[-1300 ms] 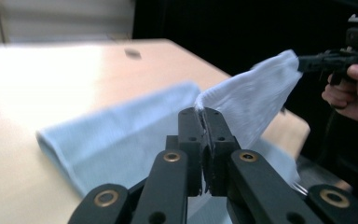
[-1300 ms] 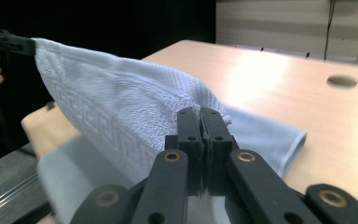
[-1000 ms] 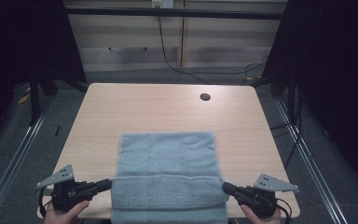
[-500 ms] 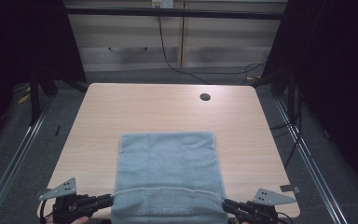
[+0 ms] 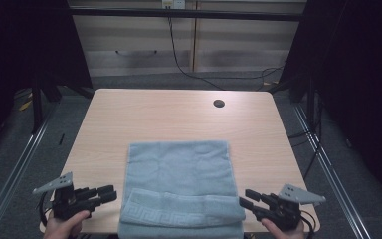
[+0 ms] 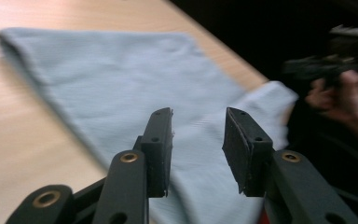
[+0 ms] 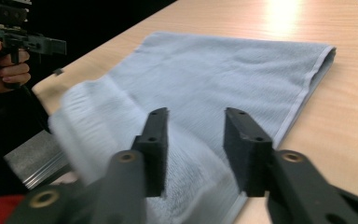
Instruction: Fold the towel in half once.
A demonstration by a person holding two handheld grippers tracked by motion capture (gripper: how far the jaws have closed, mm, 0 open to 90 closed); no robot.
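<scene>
towel (image 5: 179, 189) lies flat on the near half of the table (image 5: 129, 114), its near edge hanging a little over the table's front lip, with a folded band (image 5: 181, 209) lying across that near end. your left gripper (image 5: 107, 193) sits just off the band's left end and your right gripper (image 5: 246, 203) just off its right end, so the band runs straight across from one to the other and each end is about equally close to its own hand. both pairs of jaws have just been opening and now stand apart with no cloth pinched between them.

from the left gripper view, the jaws frame blue cloth (image 6: 135, 93) beyond them, not in them, and your other hand (image 6: 342, 95) shows blurred past the far corner. the right gripper view shows the towel's (image 7: 223, 79) pale hemmed side edge running away along the wood. farther off, a small dark hole (image 5: 219, 103) marks the tabletop, well apart from the towel.
</scene>
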